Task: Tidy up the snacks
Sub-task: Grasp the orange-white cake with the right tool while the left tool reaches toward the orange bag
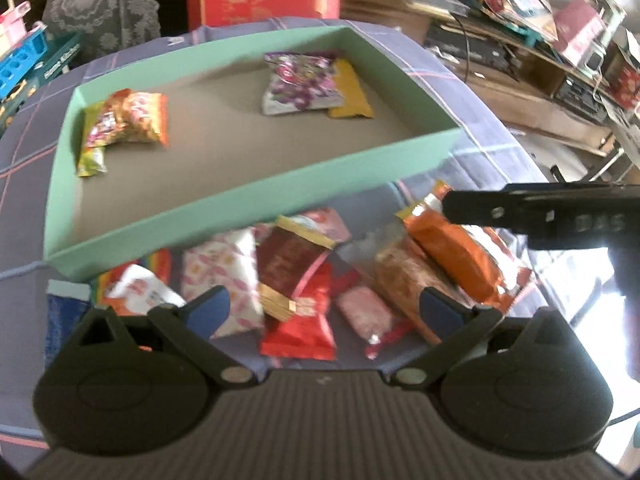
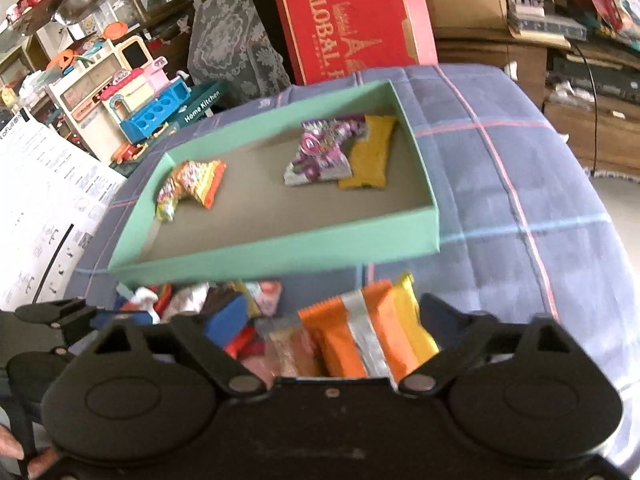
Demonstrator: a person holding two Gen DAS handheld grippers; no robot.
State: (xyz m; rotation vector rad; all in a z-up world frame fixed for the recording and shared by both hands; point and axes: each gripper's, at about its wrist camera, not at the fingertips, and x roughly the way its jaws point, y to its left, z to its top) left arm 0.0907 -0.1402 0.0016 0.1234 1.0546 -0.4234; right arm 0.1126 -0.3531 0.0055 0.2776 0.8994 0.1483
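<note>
Meanwhile both tongs spread wide over snack pile, green tray beyond

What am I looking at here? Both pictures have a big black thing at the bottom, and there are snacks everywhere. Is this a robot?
No robot: a person holds a two-finger gripper in each hand, each with a camera looking along its fingers. One picture is from the left gripper, the other from the right gripper. Both are open and hold nothing. On the plaid cloth sits a green tray with a few snack packets, such as a purple packet. A loose snack pile lies in front, including an orange packet.
</note>
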